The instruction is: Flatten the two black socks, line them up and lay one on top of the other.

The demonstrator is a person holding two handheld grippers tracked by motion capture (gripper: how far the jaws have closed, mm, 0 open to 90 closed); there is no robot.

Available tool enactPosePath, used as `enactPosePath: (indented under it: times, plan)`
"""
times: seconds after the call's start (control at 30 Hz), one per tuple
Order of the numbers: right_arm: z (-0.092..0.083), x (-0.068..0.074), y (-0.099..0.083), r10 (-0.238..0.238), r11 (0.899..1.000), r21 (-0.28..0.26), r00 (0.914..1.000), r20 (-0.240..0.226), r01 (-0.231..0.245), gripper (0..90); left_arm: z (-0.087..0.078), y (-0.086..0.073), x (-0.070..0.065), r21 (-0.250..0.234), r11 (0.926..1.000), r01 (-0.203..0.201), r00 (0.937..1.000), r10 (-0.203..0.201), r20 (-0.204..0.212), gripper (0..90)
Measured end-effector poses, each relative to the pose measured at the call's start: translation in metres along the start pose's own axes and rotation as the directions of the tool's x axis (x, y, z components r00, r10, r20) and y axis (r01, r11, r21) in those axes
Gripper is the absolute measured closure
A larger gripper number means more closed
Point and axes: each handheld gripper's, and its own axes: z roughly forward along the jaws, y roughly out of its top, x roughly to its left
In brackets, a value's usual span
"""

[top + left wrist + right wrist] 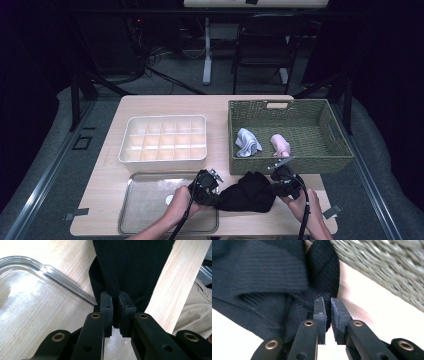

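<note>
A black cloth [248, 193] lies bunched on the near edge of the wooden table [165, 106], just in front of the woven basket [340, 142] and to the right of the clear tray [135, 215]. Both grippers hold it, one at each end.

The left gripper [212, 192] has its jaws pinched shut on the cloth's left edge; in the left gripper view the black fabric [130, 267] runs down into the narrow slot between the two pads [107, 305], with the tray's rim [62, 280] just beside them. The person's left hand [182, 200] comes in from the bottom edge, forearm angled up and to the right, over the tray's right part.

The right gripper [278, 182] is clamped on the cloth's right end. In the right gripper view a fold of ribbed dark fabric [262, 272] sits between the nearly closed pads [320, 308], and the basket's weave [387, 267] passes close by, blurred. The right hand [302, 205] rises from the bottom edge, forearm leaning up and left, the gripper turned inward toward the left one.

Inside the basket lie a light blue cloth [248, 142] and a pink cloth [280, 144], apart from each other. A white compartment box [165, 140] stands behind the tray.
</note>
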Motion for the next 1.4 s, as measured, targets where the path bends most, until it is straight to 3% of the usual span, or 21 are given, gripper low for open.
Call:
enactPosePath:
  times: [0.07, 0.13, 0.17, 0.23, 0.33, 0.5, 0.53, 0.63, 0.73, 0.83, 0.93, 0.97, 1.0, 1.07, 1.2, 1.4]
  plan:
    - [0.001, -0.003, -0.002, 0.020, 1.000, 0.004, 0.9998, 0.010, -0.020, 82.7, -0.001, 0.000, 0.000, -0.004, 1.0000, -0.001, 1.0000, 0.001, 0.003, 84.4]
    - [0.002, -0.007, -0.002, 0.027, 0.999, 0.041, 0.9996, 0.009, -0.027, 79.8, -0.001, 0.000, 0.000, -0.013, 0.9999, 0.004, 1.0000, -0.004, 0.003, 84.3]
    - [0.003, -0.009, -0.002, 0.016, 0.998, 0.056, 0.9992, 0.037, -0.018, 77.0, -0.001, 0.001, 0.001, -0.011, 0.9999, 0.002, 1.0000, -0.002, 0.002, 84.2]
    - [0.003, -0.008, -0.003, 0.016, 0.999, 0.027, 0.9973, 0.071, -0.018, 71.1, -0.001, 0.001, 0.001, -0.018, 0.9998, 0.006, 1.0000, -0.006, 0.004, 83.9]
    - [-0.004, -0.001, 0.000, -0.032, 0.999, -0.033, 0.9988, 0.036, 0.034, 68.1, -0.001, 0.001, 0.002, -0.023, 0.9997, 0.010, 0.9999, -0.010, 0.005, 83.4]
    - [0.015, 0.012, 0.005, -0.102, 0.995, 0.011, 0.9947, 0.017, 0.102, 55.4, 0.000, 0.002, 0.002, -0.028, 0.9995, 0.014, 0.9999, -0.014, 0.005, 83.0]
    - [0.018, 0.013, 0.004, -0.088, 0.996, -0.018, 0.9961, 0.004, 0.088, 55.0, -0.001, 0.002, 0.002, -0.027, 0.9996, 0.011, 0.9999, -0.011, 0.012, 82.9]
    - [0.018, 0.011, 0.005, -0.084, 0.996, -0.020, 0.9965, -0.003, 0.084, 54.1, -0.001, 0.002, 0.002, -0.028, 0.9995, 0.012, 0.9998, -0.011, 0.016, 83.0]
    - [0.015, 0.012, 0.004, -0.113, 0.993, -0.036, 0.9935, 0.016, 0.114, 53.8, -0.001, 0.002, 0.002, -0.029, 0.9995, 0.011, 0.9998, -0.010, 0.014, 83.0]
    - [0.013, 0.014, 0.005, -0.126, 0.989, -0.082, 0.9919, -0.015, 0.125, 51.6, -0.001, 0.002, 0.003, -0.034, 0.9993, 0.016, 0.9997, -0.016, 0.017, 83.0]
    - [0.017, 0.015, 0.007, -0.140, 0.989, -0.041, 0.9900, -0.016, 0.139, 48.7, 0.000, 0.002, 0.003, -0.034, 0.9993, 0.016, 0.9997, -0.015, 0.018, 83.0]
    - [0.022, 0.017, 0.006, -0.118, 0.992, -0.056, 0.9928, -0.019, 0.117, 48.8, 0.000, 0.002, 0.004, -0.032, 0.9994, 0.015, 0.9997, -0.014, 0.021, 83.0]
    - [0.021, 0.015, 0.007, -0.135, 0.991, -0.024, 0.9908, -0.009, 0.135, 51.4, 0.000, 0.002, 0.003, -0.029, 0.9995, 0.016, 0.9997, -0.016, 0.020, 83.0]
    - [0.022, 0.017, 0.007, -0.138, 0.990, -0.012, 0.9902, 0.020, 0.138, 56.9, 0.000, 0.002, 0.003, -0.030, 0.9994, 0.017, 0.9997, -0.016, 0.020, 83.0]
    - [0.019, 0.017, 0.006, -0.130, 0.991, -0.024, 0.9906, 0.043, 0.131, 78.4, 0.000, 0.002, 0.002, -0.026, 0.9996, 0.013, 0.9999, -0.013, 0.008, 83.1]
    - [0.008, 0.005, 0.002, -0.063, 0.996, -0.053, 0.9975, 0.032, 0.065, 82.4, 0.000, 0.002, 0.003, -0.033, 0.9993, 0.018, 0.9998, -0.017, 0.009, 83.0]
